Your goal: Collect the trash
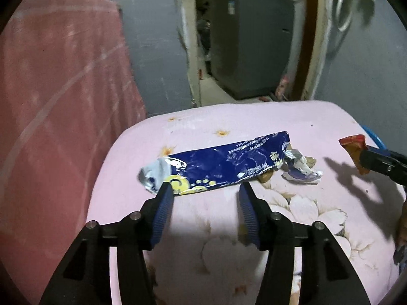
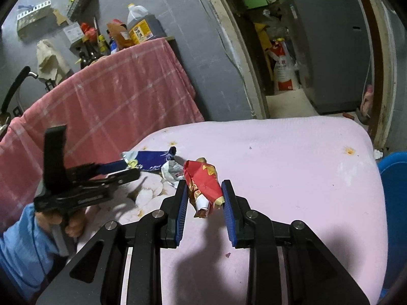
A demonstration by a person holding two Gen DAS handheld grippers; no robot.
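A desk [image 1: 318, 117] draped in a pale pink cloth with faded flower prints fills the near part of both views. On it lies a long, flattened blue wrapper [image 1: 216, 165], running left to right across the middle of the cloth. Just beside its right end sits a small crumpled silver and purple wrapper [image 1: 301, 170], with a few brown scraps around it.

The left gripper [image 1: 203, 189] hovers at the near edge of the blue wrapper with its jaws spread; the left blue pad overlaps the wrapper's near left corner in the view, and the space between the pads is bare cloth.

The right gripper [image 2: 203, 188] is to the right, raised above the cloth, its jaws pinching a crumpled red and yellow wrapper [image 2: 204, 185] between the blue pads. Its dark shadow falls on the pink cloth below.

To the left stands a taller surface covered with a pink checked towel [image 2: 114, 94]. On top of it, at the far end, are bottles, a large jug of dark liquid [image 2: 140, 25] and sauce containers. The wall behind is grey. Straight ahead, a doorway [image 2: 254, 76] with a worn cream frame opens onto a cluttered room holding a grey appliance [image 2: 328, 50] and a red and white sack [image 2: 283, 68]. A blue plastic object [image 2: 394, 203] sits at the desk's right edge. A blue sleeve [image 2: 23, 244] shows at the near left.
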